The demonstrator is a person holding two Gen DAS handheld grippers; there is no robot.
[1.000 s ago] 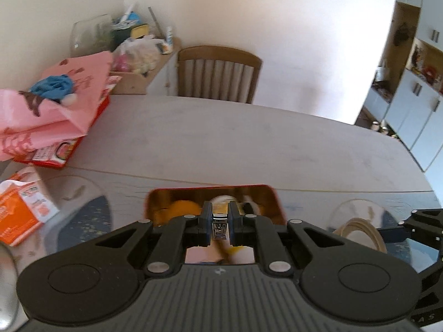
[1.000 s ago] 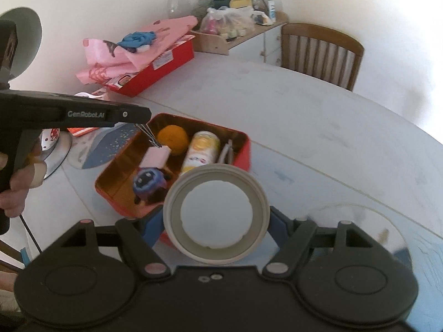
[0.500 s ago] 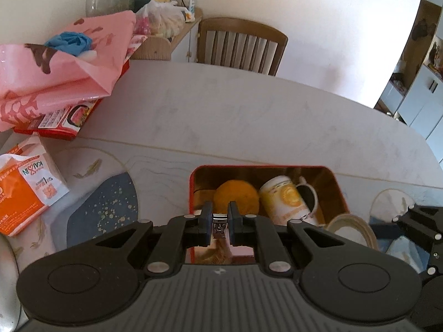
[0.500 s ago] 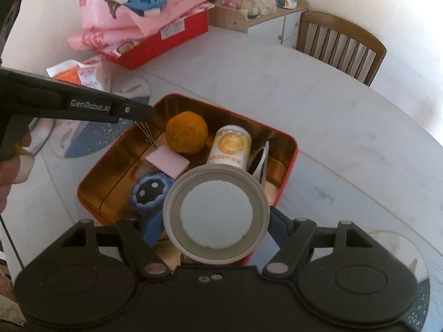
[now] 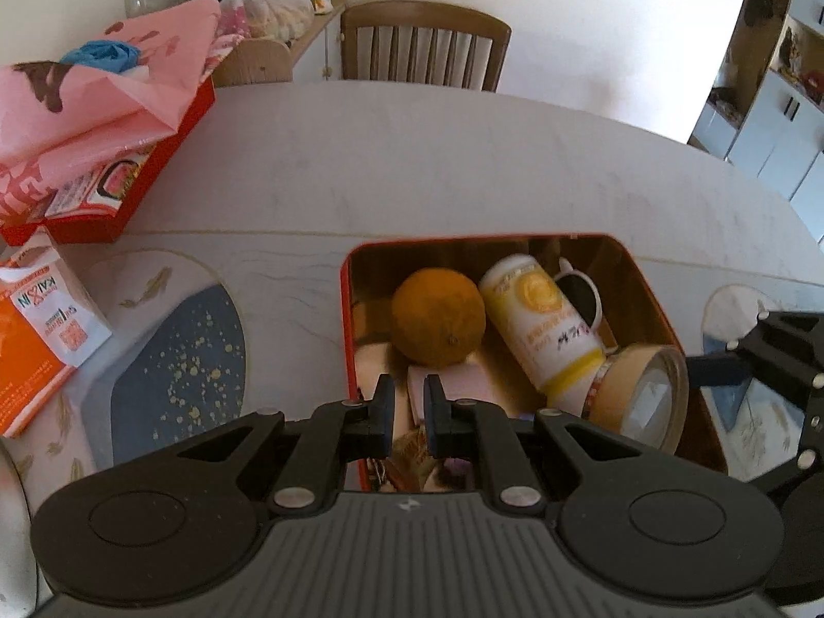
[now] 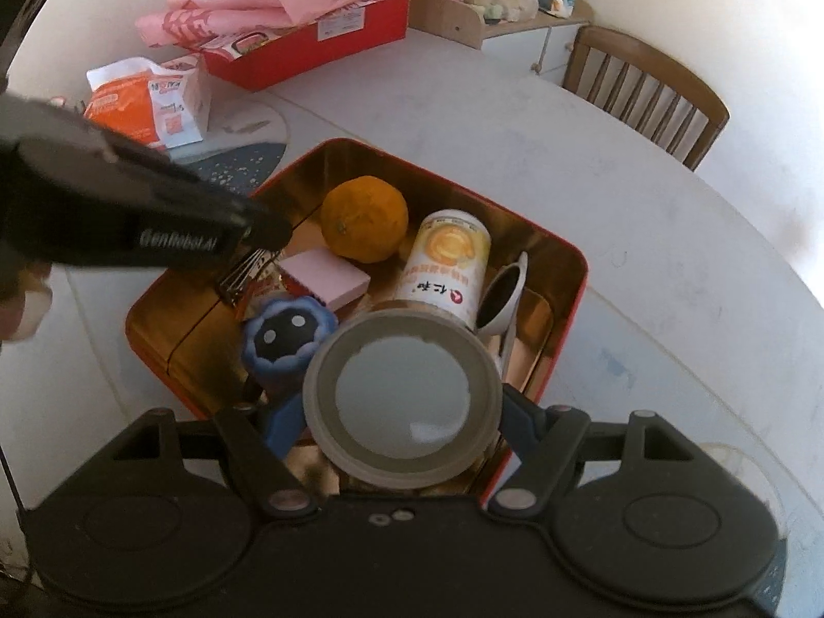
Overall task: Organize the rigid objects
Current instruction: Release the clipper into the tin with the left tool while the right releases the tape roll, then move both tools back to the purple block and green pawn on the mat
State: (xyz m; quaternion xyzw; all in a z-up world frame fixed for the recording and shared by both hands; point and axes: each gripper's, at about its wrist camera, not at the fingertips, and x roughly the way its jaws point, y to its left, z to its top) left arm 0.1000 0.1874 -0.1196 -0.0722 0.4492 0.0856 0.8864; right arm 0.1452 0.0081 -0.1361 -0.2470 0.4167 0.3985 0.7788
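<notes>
Orange (image 5: pixel 438 316), can (image 5: pixel 543 324) and cup (image 5: pixel 579 296) crowd the tin (image 5: pixel 654 288).

My red tin (image 6: pixel 561 278) holds an orange (image 6: pixel 364 218), a lying yellow can (image 6: pixel 447 268), a pink pad (image 6: pixel 325 278), a blue toy (image 6: pixel 288 340) and a tipped cup (image 6: pixel 502 293), with a lidded jar (image 6: pixel 401 401) at its near edge.

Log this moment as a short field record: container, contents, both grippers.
container: red tin, open, on the table
contents: orange, yellow can lying down, white cup, pink pad, blue plush toy
right hand-held gripper: shut on round jar, over the tin
left hand-held gripper: narrowly open, holding nothing
</notes>
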